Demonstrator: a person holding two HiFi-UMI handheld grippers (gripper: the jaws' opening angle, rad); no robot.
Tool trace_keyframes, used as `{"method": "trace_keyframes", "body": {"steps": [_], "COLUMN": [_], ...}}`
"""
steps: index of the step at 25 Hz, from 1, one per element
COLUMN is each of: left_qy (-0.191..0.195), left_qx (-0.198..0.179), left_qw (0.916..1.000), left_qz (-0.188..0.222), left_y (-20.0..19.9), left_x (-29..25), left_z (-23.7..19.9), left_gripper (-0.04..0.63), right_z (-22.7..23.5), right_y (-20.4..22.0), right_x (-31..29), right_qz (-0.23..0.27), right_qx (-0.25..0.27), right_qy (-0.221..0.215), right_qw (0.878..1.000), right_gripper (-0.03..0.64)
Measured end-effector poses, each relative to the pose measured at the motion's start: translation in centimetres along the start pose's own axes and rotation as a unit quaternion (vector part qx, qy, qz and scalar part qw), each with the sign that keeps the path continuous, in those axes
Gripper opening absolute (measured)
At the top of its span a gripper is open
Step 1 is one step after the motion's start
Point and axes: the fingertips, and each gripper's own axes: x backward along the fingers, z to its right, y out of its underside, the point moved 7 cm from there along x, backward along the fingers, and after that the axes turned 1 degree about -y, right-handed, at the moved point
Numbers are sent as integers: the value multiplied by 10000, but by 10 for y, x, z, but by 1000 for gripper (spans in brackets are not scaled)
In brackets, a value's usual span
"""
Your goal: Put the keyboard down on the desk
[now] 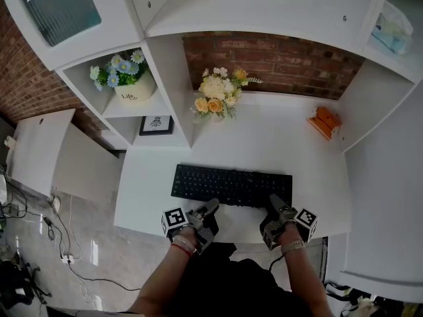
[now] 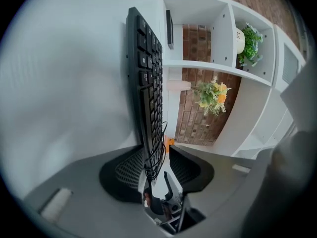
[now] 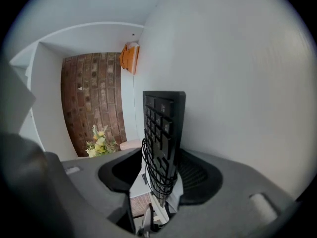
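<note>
Keyboard [image 1: 231, 185] lies flat on the white bench [image 1: 277, 137], lower centre of the head view, long side across the frame. It looks fully rested, no edge lifted.

Left gripper [image 1: 210, 211] is at its near edge, left of centre. Jaws are released and straddle the edge, with a gap showing on the key side.

Right gripper [image 1: 276, 207] is at the near edge toward the right end. Jaws are spread wide, not pressing, with the keyboard's edge between them. Black cord [image 3: 156, 180] loops round the keyboard there.

Judgement: the set-down looks done. What's left is to draw both grippers back clear, minding the cord.
</note>
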Motion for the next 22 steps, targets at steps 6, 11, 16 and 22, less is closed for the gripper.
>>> {"method": "trace_keyframes", "body": {"steps": [6, 11, 16, 22], "left_qy": [215, 249, 174, -417], "left_qx": [53, -506, -1954, -4375], "left_qw": [9997, 9982, 9796, 8982], "left_qz": [-48, -224, -427, 85], "left_y": [5, 6, -1, -22], "left_x": [-3, -4, 7, 35], "left_z": [6, 17, 34, 57], "left_gripper": [132, 77, 7, -2], "right_z": [-1, -8, -24, -54], "right_y": [4, 7, 10, 1], "right_x": [20, 29, 37, 51], "right_qz": [15, -65, -164, 44], "right_qx": [-143, 239, 565, 1978], "right_qy": [-78, -147, -456, -1096], "right_qw": [9999, 9996, 9972, 9741], "right_gripper": [219, 219, 197, 22]}}
